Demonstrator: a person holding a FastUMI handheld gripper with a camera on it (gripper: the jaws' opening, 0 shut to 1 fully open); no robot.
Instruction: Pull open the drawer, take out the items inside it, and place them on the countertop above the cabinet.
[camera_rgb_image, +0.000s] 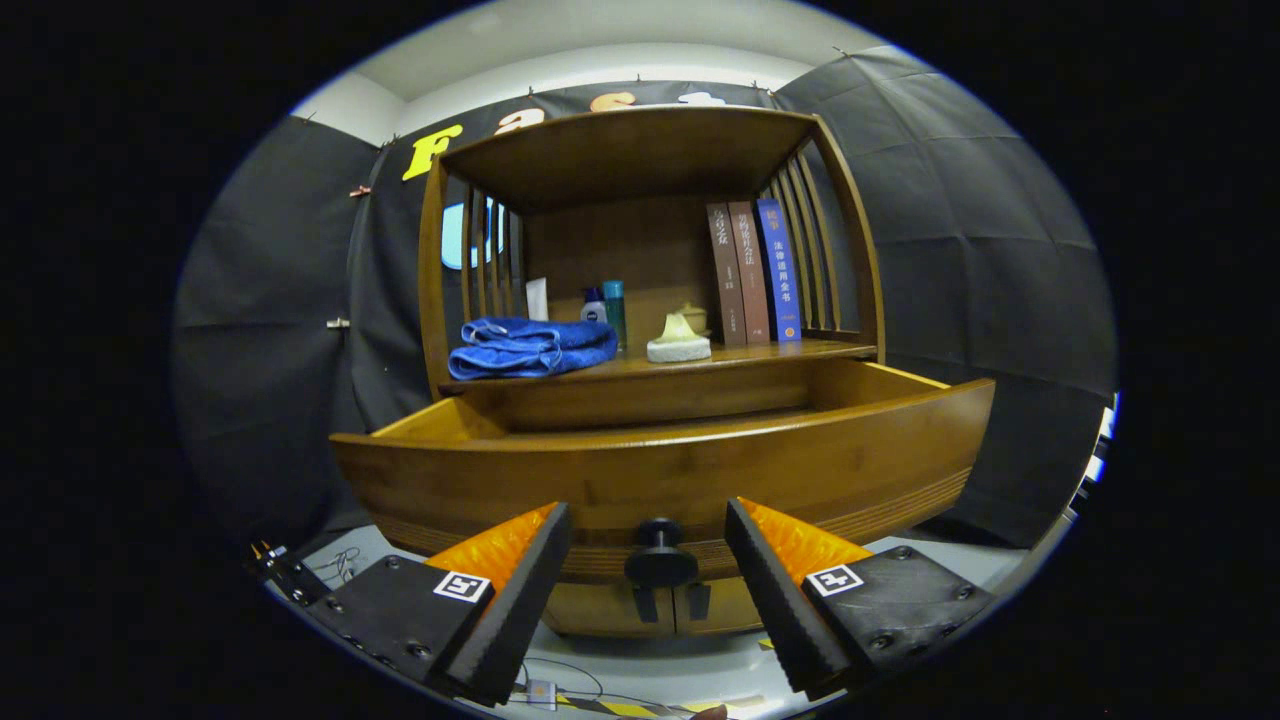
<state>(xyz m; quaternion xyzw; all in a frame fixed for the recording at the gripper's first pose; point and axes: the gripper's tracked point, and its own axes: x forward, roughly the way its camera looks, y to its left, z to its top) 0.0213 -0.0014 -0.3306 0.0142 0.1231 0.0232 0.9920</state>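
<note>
Two fingers (520, 590) flank knob (660, 560), drawer (660, 480) open

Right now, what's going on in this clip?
A person's hand-held gripper sits open in front of a wooden cabinet, its fingers either side of the drawer's knob without touching it. The drawer is already pulled out; its contents can't be seen from this angle. On the countertop above are a blue towel, bottles, a small pale item and three books.
</note>
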